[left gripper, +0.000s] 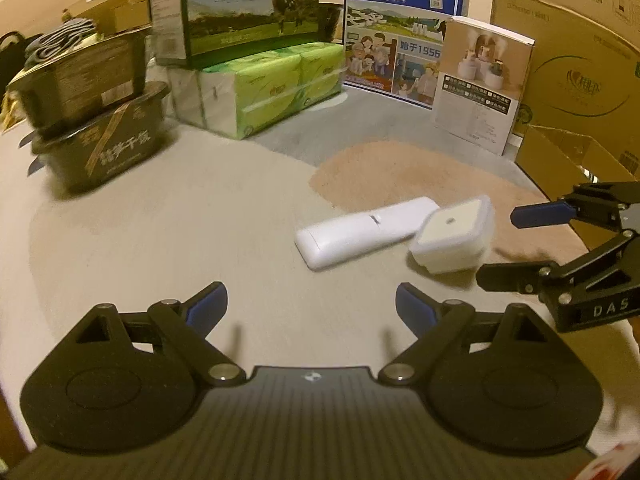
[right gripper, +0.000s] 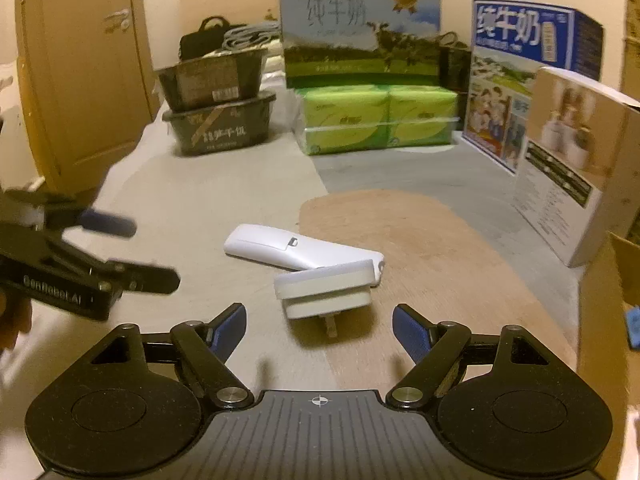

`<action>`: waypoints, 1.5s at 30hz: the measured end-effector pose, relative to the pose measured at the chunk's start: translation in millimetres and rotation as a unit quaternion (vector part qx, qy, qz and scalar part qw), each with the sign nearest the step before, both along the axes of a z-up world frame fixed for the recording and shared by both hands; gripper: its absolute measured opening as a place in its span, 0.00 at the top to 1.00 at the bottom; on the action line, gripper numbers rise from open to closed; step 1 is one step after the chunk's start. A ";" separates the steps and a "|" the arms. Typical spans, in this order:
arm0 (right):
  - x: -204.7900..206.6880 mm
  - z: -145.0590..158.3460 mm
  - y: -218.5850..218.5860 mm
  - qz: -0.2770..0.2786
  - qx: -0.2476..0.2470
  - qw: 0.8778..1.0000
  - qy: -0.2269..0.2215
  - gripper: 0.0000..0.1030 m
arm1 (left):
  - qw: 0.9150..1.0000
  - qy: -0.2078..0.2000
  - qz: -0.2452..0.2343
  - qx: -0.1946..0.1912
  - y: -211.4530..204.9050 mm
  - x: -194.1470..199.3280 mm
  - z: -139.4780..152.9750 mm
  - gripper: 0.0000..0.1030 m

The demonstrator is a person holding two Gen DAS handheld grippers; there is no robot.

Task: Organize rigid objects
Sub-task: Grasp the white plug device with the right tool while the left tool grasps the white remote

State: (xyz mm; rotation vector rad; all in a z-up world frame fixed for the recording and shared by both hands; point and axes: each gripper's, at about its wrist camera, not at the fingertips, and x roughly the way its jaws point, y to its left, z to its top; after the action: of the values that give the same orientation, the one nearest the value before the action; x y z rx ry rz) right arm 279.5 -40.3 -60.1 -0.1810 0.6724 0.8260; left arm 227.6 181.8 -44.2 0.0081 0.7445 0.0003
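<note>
A white remote control (left gripper: 360, 231) (right gripper: 296, 250) lies face down on the table. A white square plug adapter (left gripper: 452, 240) (right gripper: 326, 290) rests against its end, prongs toward the right wrist camera. My left gripper (left gripper: 312, 308) hovers open a little short of the remote, nothing between its fingers. It also shows at the left of the right wrist view (right gripper: 152, 252). My right gripper (right gripper: 319, 330) stands open just before the adapter, empty. In the left wrist view it enters from the right (left gripper: 496, 244), beside the adapter.
Two stacked black food tubs (left gripper: 92, 112) (right gripper: 218, 104) stand at the back left. Green tissue packs (left gripper: 264, 88) (right gripper: 376, 118), milk cartons (left gripper: 404, 28) (right gripper: 528, 76) and a white product box (left gripper: 480, 84) (right gripper: 572, 176) line the back. Cardboard boxes (left gripper: 576, 92) close the right side.
</note>
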 end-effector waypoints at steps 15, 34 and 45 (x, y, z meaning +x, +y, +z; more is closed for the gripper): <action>27.3 -18.1 27.8 0.029 -0.014 0.999 -0.012 0.36 | 0.991 0.016 -0.120 0.056 7.1 40.0 -12.8 0.14; 27.0 3.7 -20.8 -0.052 0.002 0.999 -0.002 0.37 | 0.964 0.049 -0.244 0.092 -25.9 98.3 -32.0 0.31; 15.1 4.9 -37.6 -0.080 0.016 0.996 0.021 0.37 | 0.979 0.101 -0.171 0.037 -44.3 82.4 -26.8 0.66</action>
State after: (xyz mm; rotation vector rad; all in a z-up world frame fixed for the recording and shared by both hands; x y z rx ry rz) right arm 294.6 -78.0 -55.3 -0.0807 0.7036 0.6875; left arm 310.1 137.5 -71.0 0.2107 0.9380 -0.3049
